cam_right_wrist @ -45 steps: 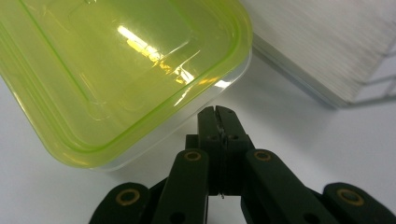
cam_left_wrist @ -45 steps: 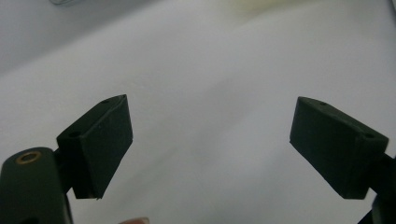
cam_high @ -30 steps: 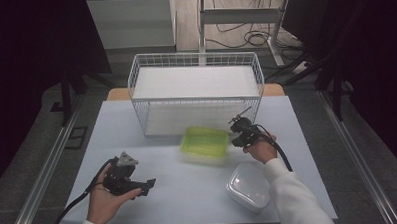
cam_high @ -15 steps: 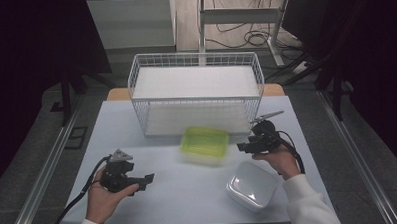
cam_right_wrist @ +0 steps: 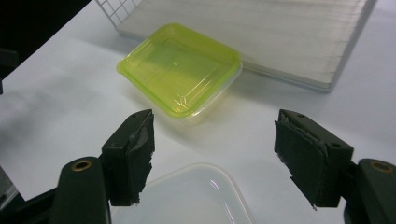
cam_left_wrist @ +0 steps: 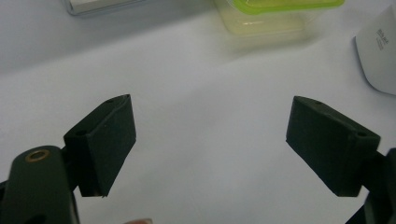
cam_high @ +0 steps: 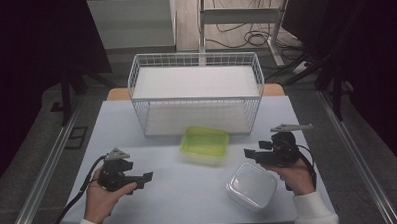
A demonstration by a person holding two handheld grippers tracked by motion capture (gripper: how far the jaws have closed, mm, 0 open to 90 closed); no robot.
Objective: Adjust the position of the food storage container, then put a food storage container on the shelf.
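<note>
A big white tabletop (cam_high: pixel 77 146) holds a wire basket (cam_high: pixel 196 92) at the back. Just in front of it sits the green-lidded box (cam_high: pixel 205 144), with the white box (cam_high: pixel 250 186) nearer. The right gripper (cam_high: pixel 248 154), fingers just opened wide and holding nothing, hovers beside the white box. The left gripper (cam_high: pixel 147 177) waits apart, fingers spread.
</note>
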